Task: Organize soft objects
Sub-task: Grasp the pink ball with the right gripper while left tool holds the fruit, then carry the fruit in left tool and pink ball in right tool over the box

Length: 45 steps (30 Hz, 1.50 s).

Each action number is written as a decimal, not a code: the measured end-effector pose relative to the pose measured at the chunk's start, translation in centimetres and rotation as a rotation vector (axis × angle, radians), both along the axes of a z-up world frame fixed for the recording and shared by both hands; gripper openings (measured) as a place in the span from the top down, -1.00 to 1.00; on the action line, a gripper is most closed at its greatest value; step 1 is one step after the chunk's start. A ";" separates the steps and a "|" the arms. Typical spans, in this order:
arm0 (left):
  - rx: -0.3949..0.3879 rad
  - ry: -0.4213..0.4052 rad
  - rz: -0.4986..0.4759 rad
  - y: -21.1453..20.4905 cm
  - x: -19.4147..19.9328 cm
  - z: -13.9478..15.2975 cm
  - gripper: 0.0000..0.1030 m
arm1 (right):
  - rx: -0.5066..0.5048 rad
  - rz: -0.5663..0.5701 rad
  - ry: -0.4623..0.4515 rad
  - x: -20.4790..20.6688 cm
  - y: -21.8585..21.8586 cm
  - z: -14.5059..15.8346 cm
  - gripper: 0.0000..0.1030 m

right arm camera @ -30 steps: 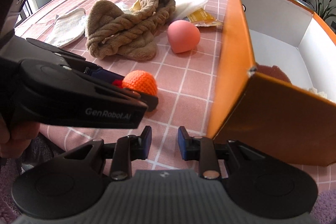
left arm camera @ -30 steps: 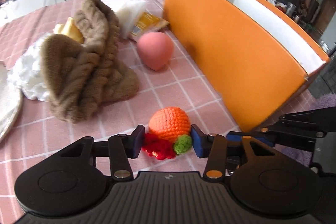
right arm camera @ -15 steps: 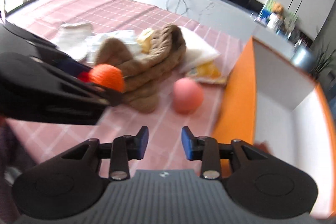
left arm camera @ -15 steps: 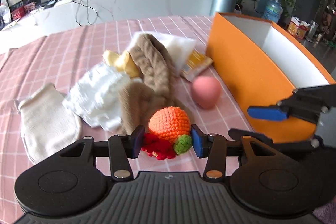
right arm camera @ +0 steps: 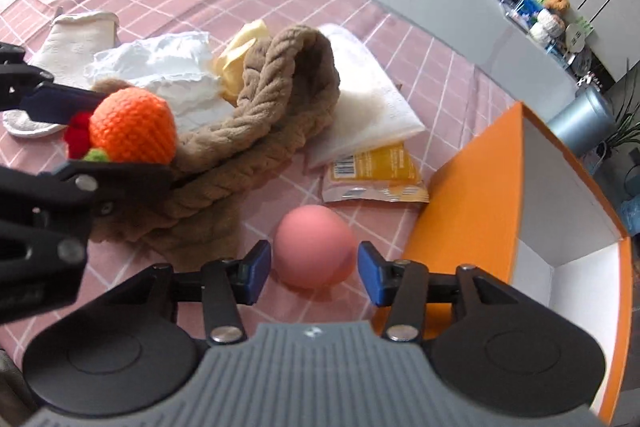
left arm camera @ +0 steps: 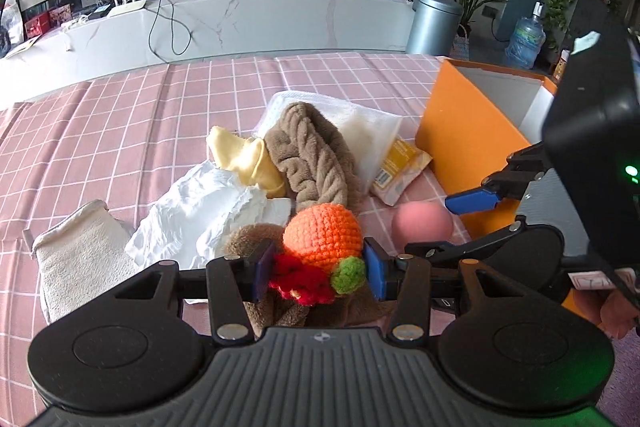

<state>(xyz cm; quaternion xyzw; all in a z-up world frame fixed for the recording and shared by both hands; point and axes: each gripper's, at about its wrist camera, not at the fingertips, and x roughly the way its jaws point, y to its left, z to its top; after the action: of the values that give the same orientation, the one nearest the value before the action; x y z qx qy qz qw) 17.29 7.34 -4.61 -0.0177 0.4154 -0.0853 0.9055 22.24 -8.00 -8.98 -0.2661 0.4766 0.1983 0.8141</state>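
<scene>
No text can be read in either view. The yellow packet (right arm camera: 374, 169), at about one o'clock from the pink ball (right arm camera: 315, 251), carries a barcode and small print, too blurred to make out. A white tag (left arm camera: 588, 282) on the right gripper (left arm camera: 474, 223) bears marks that cannot be made out

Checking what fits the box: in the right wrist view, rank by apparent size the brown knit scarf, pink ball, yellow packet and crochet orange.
1. brown knit scarf
2. yellow packet
3-4. pink ball and crochet orange look alike; both sit near the camera, so unranked.
</scene>
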 end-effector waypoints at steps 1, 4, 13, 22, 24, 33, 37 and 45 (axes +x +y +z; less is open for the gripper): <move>-0.002 0.003 0.003 0.1 0.1 -0.1 -0.03 | -0.020 -0.005 0.000 0.3 0.2 -0.3 0.01; -0.008 0.008 0.011 0.2 0.1 -0.4 -0.03 | -0.061 -0.022 0.013 0.9 0.5 -1.2 -0.07; -0.008 0.000 0.009 -0.1 -0.8 0.2 -0.03 | -0.049 -0.016 -0.021 0.3 0.2 -0.4 0.13; 0.005 -0.044 0.008 -1.2 -3.0 2.8 -0.03 | 0.109 0.069 -0.095 -4.7 -2.4 6.0 0.14; 0.010 -0.064 0.000 -1.7 -3.4 3.7 -0.03 | 0.134 0.083 -0.127 -5.9 -3.4 7.6 0.14; 0.020 -0.147 -0.140 -6.3 -4.0 7.4 -0.03 | 0.165 0.014 -0.246 -8.3 -10.3 12.9 0.14; 0.055 -0.164 -0.259 -10.3 -3.4 8.6 -0.03 | 0.154 -0.041 -0.268 -8.4 -14.0 14.2 0.13; 0.128 -0.123 -0.510 -18.8 -2.1 8.4 -0.03 | 0.150 -0.109 -0.198 -7.4 -20.0 12.9 0.13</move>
<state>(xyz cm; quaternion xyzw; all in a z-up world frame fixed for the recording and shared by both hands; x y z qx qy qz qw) 15.16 -11.47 3.82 0.1500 0.3553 -0.2853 0.8774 14.83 -27.95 3.91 -0.1966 0.3915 0.1618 0.8843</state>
